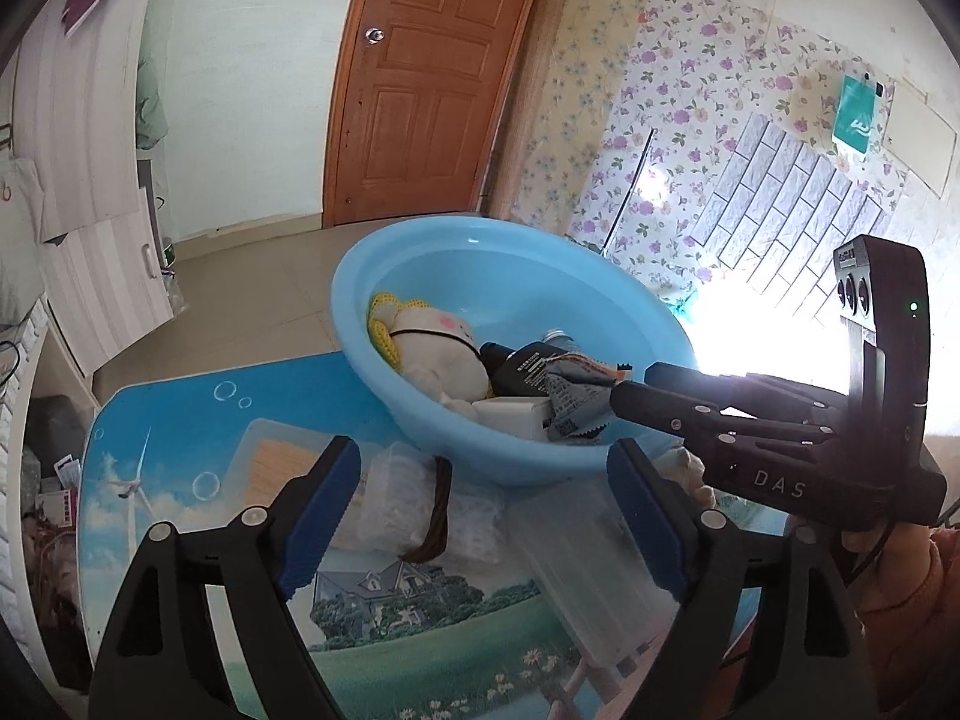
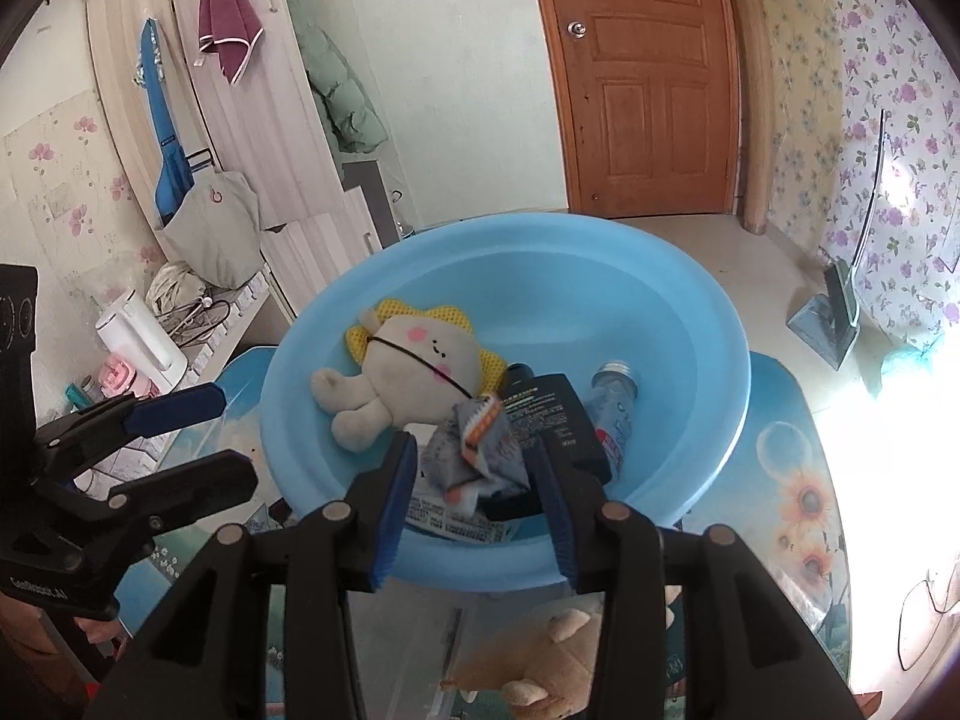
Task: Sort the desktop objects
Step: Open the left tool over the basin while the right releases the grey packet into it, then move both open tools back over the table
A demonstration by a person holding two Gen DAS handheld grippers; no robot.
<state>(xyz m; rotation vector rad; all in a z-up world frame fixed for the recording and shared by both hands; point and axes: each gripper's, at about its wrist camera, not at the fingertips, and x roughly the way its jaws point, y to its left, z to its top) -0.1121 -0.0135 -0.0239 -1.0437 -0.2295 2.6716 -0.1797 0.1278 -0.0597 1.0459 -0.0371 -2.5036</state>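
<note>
A blue basin (image 2: pixel 690 324) (image 1: pixel 420 264) stands on the picture-print table. In it lie a white plush doll (image 2: pixel 414 366) (image 1: pixel 438 354) with yellow frill, a black bottle (image 2: pixel 552 414), a clear bottle (image 2: pixel 612 414), a white box (image 2: pixel 456 525) and a crumpled snack packet (image 2: pixel 480 450) (image 1: pixel 570 396). My right gripper (image 2: pixel 477 501) is open over the basin's near rim, its fingers either side of the packet, not touching it. My left gripper (image 1: pixel 486 516) is open and empty above clear plastic bags (image 1: pixel 408 498) and a clear box (image 1: pixel 576 558).
A tan plush toy (image 2: pixel 540 660) lies on the table below my right gripper, outside the basin. A brown band (image 1: pixel 438 510) lies among the bags. My right gripper shows in the left wrist view (image 1: pixel 624 396). A cabinet and cluttered shelf stand left of the table.
</note>
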